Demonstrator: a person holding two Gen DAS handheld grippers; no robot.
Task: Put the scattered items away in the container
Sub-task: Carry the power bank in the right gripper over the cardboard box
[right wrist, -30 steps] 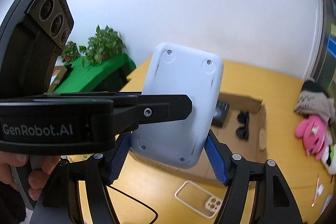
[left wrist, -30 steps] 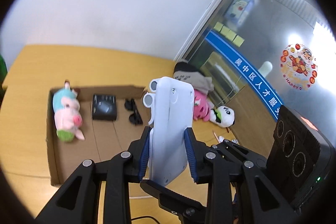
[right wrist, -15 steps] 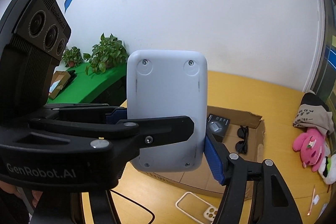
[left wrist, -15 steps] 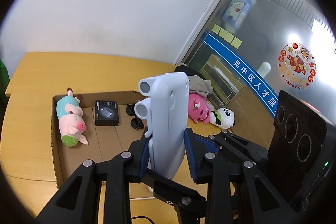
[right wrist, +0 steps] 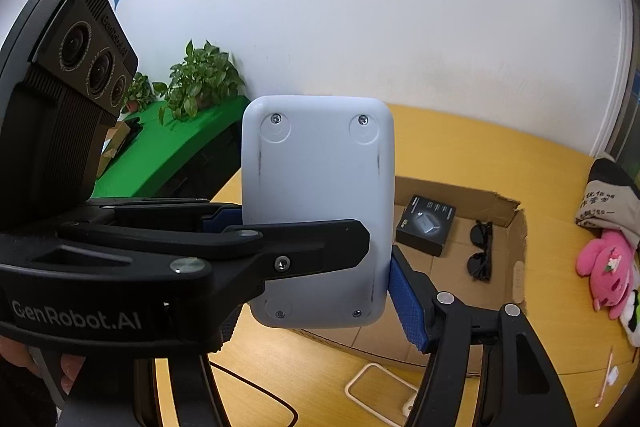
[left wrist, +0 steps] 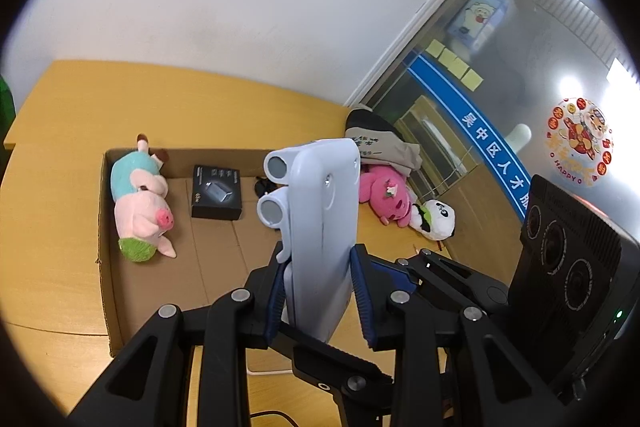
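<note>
A white plastic device point(left wrist: 320, 227) with two round ports on its side is held upright in the air above the table. My left gripper point(left wrist: 318, 291) is shut on its thin sides. My right gripper point(right wrist: 320, 267) is shut on its wide edges; the device's flat back point(right wrist: 316, 187) with its corner screws faces the right wrist camera. The open cardboard box point(left wrist: 105, 227) lies on the yellow table beyond it. It holds a pig plush point(left wrist: 140, 203), a black box point(left wrist: 216, 191) and black sunglasses point(right wrist: 480, 251).
A pink plush point(left wrist: 384, 193), a panda plush point(left wrist: 436, 219) and a folded bag point(left wrist: 380, 143) lie right of the box by the glass wall. A clear phone case point(right wrist: 380, 387) and a black cable point(right wrist: 256, 387) lie on the table in front of the box. Potted plants point(right wrist: 200, 83) stand on a green surface at left.
The device has turned upright between both grippers and risen slightly. The left wrist view now sees it nearly edge-on; the right wrist view sees its flat back squarely.
</note>
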